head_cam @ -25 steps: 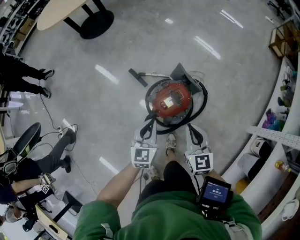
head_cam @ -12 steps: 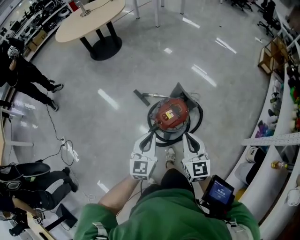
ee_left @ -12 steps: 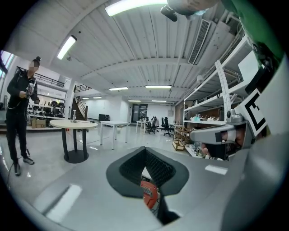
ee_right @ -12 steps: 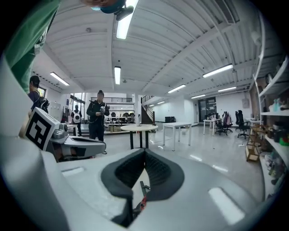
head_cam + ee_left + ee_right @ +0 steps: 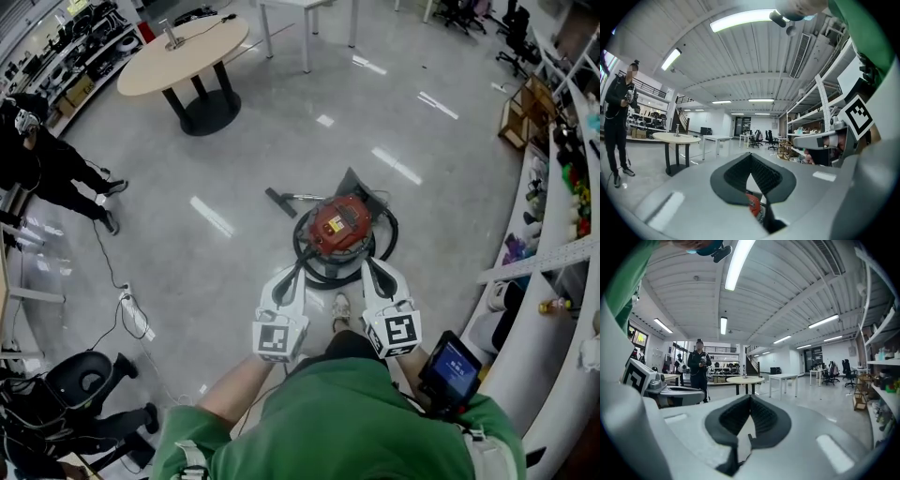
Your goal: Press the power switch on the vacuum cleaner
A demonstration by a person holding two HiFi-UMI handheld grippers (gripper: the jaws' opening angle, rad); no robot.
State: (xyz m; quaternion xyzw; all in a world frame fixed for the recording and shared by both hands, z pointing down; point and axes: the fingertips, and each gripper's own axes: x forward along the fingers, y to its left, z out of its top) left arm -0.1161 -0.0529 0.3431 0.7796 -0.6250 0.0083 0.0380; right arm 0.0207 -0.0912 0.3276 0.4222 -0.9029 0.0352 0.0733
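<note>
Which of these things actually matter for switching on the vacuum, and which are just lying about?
For the job: vacuum cleaner; left gripper; right gripper.

Just lying about: round table; office chair; shelving.

The view now takes in more of the room. The round table [image 5: 183,52] at 11 o'clock shows whole; before, only its edge showed. The vacuum cleaner [image 5: 339,225] looks smaller and sits a little lower. The person in black [image 5: 47,164] has gone from 9 toward 10 o'clock. The left gripper [image 5: 293,274] and right gripper [image 5: 368,266] sit slightly lower, toward 6 o'clock.
</note>
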